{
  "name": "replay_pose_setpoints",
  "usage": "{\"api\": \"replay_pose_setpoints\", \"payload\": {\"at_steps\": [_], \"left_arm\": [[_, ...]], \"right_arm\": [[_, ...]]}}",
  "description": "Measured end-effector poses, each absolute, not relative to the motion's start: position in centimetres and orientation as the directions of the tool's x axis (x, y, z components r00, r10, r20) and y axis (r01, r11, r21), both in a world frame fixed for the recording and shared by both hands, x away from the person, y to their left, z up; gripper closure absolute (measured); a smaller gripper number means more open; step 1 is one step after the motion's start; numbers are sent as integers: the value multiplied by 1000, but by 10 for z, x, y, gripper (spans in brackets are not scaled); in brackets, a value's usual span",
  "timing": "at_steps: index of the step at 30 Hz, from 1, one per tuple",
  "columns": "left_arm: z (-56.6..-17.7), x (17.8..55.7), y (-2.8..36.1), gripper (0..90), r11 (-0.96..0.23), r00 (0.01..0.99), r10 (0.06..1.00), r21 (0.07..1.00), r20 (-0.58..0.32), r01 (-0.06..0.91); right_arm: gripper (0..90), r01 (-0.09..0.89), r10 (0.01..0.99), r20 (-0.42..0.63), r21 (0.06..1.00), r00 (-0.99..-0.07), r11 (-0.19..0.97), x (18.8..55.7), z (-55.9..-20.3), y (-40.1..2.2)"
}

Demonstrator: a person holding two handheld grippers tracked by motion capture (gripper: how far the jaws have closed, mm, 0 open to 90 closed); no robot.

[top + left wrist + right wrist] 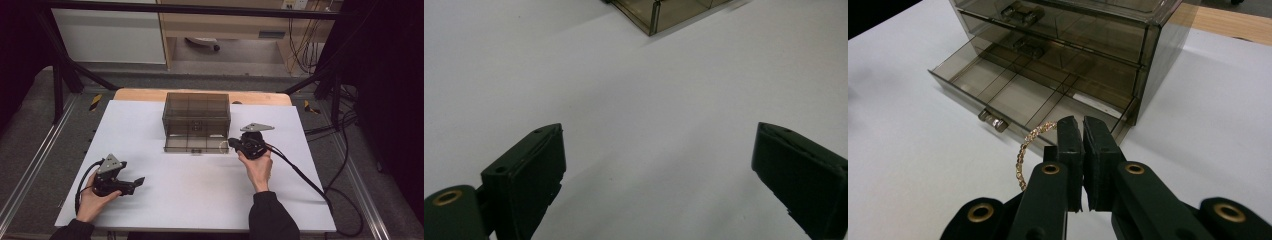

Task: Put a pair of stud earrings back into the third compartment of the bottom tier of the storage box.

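- My right hand-held gripper [1083, 131] pinches the bracelet [1027, 150] — at the open bottom drawer [998, 90] of the organizer [196, 116].
- Bracelet not yet in; drop and closing left, I reckon.
- Left hand-held gripper [659, 165] idle, jaws apart, over the table [200, 190].

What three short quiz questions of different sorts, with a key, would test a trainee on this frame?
1. True or false: the bottom drawer of the smoky drawer box is pulled out.
2. Which gripper holds the gold chain bracelet? A. left gripper B. right gripper C. neither
3. Fill in: the left gripper's jaws are wide ____ over the white table sheet.

Key: 1 true; 2 B; 3 open.
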State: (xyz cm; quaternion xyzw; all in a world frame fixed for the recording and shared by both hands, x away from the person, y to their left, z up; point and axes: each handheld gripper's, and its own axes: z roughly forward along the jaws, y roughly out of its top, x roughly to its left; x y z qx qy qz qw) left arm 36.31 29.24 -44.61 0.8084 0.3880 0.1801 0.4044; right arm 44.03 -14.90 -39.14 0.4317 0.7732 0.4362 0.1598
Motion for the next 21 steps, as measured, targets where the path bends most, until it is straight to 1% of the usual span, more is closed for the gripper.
{"api": "replay_pose_setpoints", "payload": {"at_steps": [12,21], "left_arm": [[-446,363,293,69,-372,636,772,793,-25,483],[-447,364,293,69,-373,638,769,792,-27,484]], "right_arm": [[871,538,827,114,806,-550,247,463,-398,-133],[871,554,833,118,795,-541,247,481,-411,-117]]}}
